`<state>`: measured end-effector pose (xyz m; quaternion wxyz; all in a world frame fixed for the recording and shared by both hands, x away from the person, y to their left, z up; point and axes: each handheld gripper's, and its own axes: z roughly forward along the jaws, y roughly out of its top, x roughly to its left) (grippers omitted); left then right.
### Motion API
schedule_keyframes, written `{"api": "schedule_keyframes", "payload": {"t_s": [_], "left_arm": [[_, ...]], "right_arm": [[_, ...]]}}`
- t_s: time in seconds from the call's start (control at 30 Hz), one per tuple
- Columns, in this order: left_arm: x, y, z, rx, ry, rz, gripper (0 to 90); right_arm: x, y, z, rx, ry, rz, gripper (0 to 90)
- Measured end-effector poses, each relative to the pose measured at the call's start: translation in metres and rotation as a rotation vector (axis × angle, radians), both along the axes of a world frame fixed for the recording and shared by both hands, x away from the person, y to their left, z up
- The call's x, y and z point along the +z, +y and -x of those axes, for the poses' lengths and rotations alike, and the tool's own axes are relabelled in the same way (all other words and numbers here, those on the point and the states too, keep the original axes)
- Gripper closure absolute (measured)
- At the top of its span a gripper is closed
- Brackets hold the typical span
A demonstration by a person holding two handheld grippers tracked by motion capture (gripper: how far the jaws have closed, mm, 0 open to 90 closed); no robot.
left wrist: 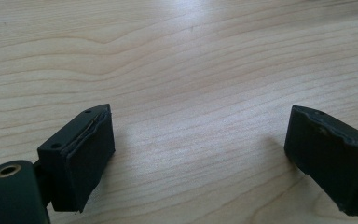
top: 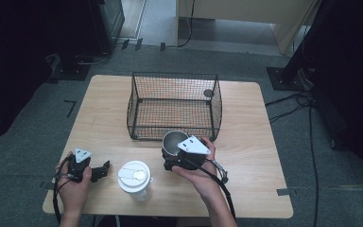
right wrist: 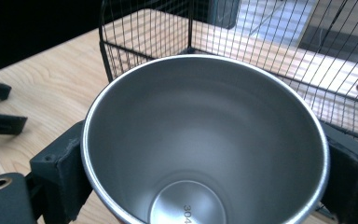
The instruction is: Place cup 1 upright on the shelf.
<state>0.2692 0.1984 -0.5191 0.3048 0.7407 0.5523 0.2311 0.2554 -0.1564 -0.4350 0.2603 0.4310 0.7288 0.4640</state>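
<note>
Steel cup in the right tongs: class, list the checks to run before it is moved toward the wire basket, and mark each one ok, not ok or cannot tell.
1. Right tongs clamp the round stainless steel cup on both sides: ok.
2. Cup empty: ok.
3. Cup upright: ok.
4. Black wire basket open on top and empty: ok.
5. White lidded paper cup stands apart from the steel cup: ok.
6. Left tongs open, over bare wooden table: ok.

Sitting near the table's [top: 260, 142] front edge, a white lidded cup [top: 134, 179]. Behind it, mid-table, a black wire basket [top: 175, 106], standing upright.
</note>
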Motion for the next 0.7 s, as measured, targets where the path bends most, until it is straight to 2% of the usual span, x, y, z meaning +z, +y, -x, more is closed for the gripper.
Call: {"api": "schedule_keyframes", "payload": {"t_s": [0.17, 0.4, 0.7], "left_arm": [[0.0, 0.0, 0.0, 0.0, 0.001, 0.0, 9.2], [0.0, 0.0, 0.0, -0.001, 0.002, 0.0, 9.2], [0.0, 0.0, 0.0, 0.001, 0.0, 0.005, 9.2]], "right_arm": [[0.01, -0.002, 0.001, -0.002, -0.044, -0.012, 7.5], [0.025, -0.006, 0.0, -0.015, -0.113, -0.056, 7.5], [0.043, -0.01, -0.003, -0.051, -0.228, -0.093, 7.6]]}}
